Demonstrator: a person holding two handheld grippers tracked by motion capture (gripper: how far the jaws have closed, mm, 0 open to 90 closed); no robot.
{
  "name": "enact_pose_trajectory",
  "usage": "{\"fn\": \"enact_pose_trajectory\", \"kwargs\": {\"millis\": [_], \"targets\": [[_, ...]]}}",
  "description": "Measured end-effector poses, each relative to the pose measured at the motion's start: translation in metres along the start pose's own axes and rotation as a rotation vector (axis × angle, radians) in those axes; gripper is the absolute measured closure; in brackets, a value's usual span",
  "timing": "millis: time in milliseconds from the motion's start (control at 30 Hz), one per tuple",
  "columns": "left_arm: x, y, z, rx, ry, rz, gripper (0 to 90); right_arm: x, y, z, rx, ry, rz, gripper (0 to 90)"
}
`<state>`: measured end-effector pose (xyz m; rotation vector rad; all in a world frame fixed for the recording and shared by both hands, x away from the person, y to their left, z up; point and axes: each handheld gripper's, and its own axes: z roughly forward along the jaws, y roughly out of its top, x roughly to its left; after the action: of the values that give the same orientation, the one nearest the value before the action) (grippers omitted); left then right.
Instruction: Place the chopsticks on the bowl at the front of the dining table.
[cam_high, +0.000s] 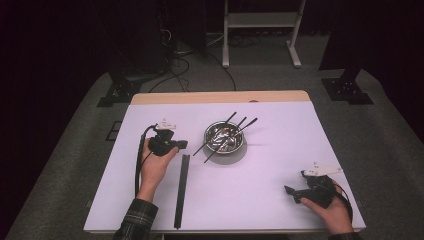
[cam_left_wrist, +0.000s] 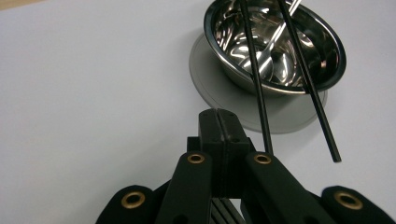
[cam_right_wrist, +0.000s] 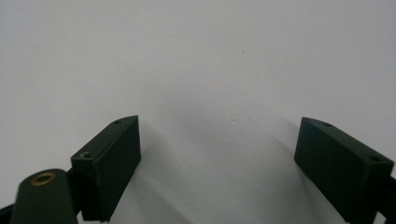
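A shiny metal bowl (cam_high: 225, 136) stands on a round grey mat (cam_high: 236, 156) at the middle of the white table. Several black chopsticks (cam_high: 216, 138) lean out of it toward the left. In the left gripper view the bowl (cam_left_wrist: 219, 51) holds a metal spoon (cam_left_wrist: 268, 60), and two chopsticks (cam_left_wrist: 256, 79) cross its rim. My left gripper (cam_high: 181, 145) lies just left of the bowl. Its jaws (cam_left_wrist: 218, 116) are pressed together with nothing between them, a short way from the mat (cam_left_wrist: 210, 79). My right gripper (cam_high: 291, 193) rests near the front right corner, open (cam_right_wrist: 219, 154) over bare table.
A long thin black strip (cam_high: 182, 190) lies on the table (cam_high: 260, 180) between the left hand and the bowl, running toward the front edge. Beyond the table's far wooden edge are cables and a white stand (cam_high: 260, 20) on the floor.
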<state>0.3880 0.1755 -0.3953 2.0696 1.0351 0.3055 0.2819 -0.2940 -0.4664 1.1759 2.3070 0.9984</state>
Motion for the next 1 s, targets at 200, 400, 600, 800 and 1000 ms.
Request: {"fn": "enact_pose_trajectory", "kwargs": {"millis": [200, 400, 600, 800, 1000], "targets": [[-0.005, -0.005, 0.002, 0.011, -0.015, -0.001, 90.0, 0.000, 0.000, 0.000, 0.000, 0.000, 0.000, 12.7], [-0.011, -0.008, 0.005, 0.015, -0.038, -0.005, 90.0, 0.000, 0.000, 0.000, -0.001, 0.000, -0.001, 12.7], [-0.017, -0.010, 0.012, 0.032, -0.052, 0.002, 90.0, 0.000, 0.000, 0.000, 0.000, 0.000, -0.002, 12.7], [-0.022, -0.011, 0.012, 0.043, -0.078, 0.016, 90.0, 0.000, 0.000, 0.000, 0.000, 0.000, -0.001, 12.7], [-0.030, -0.011, 0.014, 0.045, -0.114, 0.025, 90.0, 0.000, 0.000, 0.000, 0.000, 0.001, 0.000, 12.7]]}}
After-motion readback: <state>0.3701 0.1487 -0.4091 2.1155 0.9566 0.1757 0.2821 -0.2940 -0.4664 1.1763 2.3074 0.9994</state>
